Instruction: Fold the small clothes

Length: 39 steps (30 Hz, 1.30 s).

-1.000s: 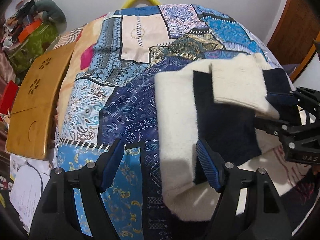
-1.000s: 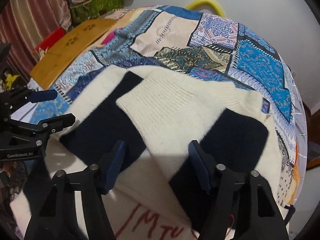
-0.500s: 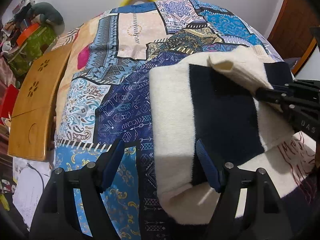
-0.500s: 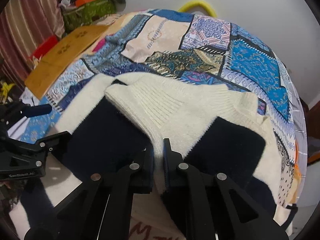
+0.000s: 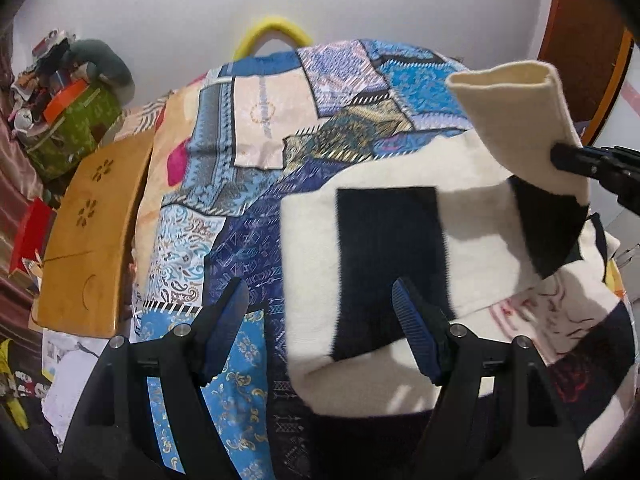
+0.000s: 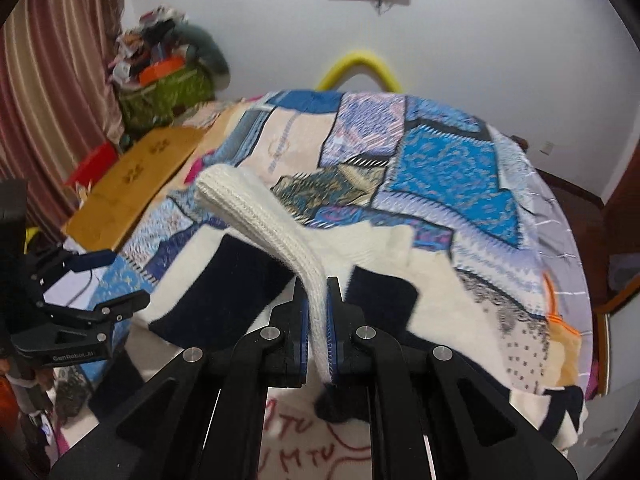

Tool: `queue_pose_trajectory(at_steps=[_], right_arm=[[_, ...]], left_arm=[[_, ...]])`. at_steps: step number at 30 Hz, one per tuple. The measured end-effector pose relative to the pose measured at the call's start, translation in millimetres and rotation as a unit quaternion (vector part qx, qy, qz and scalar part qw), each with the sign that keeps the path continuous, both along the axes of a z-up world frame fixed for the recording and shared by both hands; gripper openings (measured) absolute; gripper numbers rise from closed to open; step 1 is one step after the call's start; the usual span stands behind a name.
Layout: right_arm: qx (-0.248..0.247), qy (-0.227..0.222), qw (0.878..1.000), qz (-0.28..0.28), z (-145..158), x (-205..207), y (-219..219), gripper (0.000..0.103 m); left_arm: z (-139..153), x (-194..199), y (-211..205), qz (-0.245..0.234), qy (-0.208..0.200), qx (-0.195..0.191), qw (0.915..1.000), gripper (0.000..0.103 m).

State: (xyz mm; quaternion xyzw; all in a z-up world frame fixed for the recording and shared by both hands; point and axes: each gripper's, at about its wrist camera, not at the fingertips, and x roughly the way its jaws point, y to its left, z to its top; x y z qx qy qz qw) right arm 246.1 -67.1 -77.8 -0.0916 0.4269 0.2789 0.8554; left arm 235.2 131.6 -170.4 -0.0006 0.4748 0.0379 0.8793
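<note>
A cream and navy sweater (image 5: 376,248) lies spread on the patchwork bedspread (image 5: 256,128). Its cream ribbed sleeve (image 6: 264,220) is lifted off the sweater's body, and my right gripper (image 6: 318,312) is shut on it near the cuff end. From the left wrist view the raised sleeve (image 5: 520,116) hangs at the upper right with the right gripper's tips (image 5: 560,156) pinching it. My left gripper (image 5: 320,308) is open above the sweater's left edge, with cloth below its fingers but nothing pressed between them. It also shows at the left of the right wrist view (image 6: 108,280).
A wooden lap table (image 5: 92,220) lies along the bed's left side, with a green box (image 5: 72,128) of clutter behind it. A yellow curved bar (image 5: 272,32) stands at the bed's far end against the white wall. Striped curtains (image 6: 52,80) hang at left.
My right gripper went from open to shut on the cream sleeve and lifted it up off the sweater. Both grippers have risen; the left one stayed open.
</note>
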Motion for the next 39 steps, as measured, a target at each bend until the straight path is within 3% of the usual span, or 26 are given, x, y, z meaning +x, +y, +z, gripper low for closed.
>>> queue_pose_trajectory(at_steps=[6, 11, 25, 33, 39], right_arm=[[0.021, -0.002, 0.999, -0.028, 12, -6, -37, 0.007], [0.041, 0.027, 0.997, -0.063, 4, -3, -78, 0.007], [0.037, 0.105, 0.984, -0.140, -57, -18, -161, 0.011], [0.036, 0.101, 0.979, -0.176, -56, -24, -207, 0.011], [0.034, 0.072, 0.974, -0.214, -37, -27, -254, 0.019]], left_arm=[[17, -8, -25, -0.018, -0.013, 0.023, 0.9995, 0.074], [24, -11, -43, -0.028, -0.017, 0.030, 0.9990, 0.074], [23, -11, -72, -0.041, -0.002, 0.036, 0.9985, 0.075], [22, -6, -88, -0.048, 0.005, 0.036, 0.9982, 0.075], [22, 7, -103, -0.054, 0.006, 0.028, 0.9981, 0.079]])
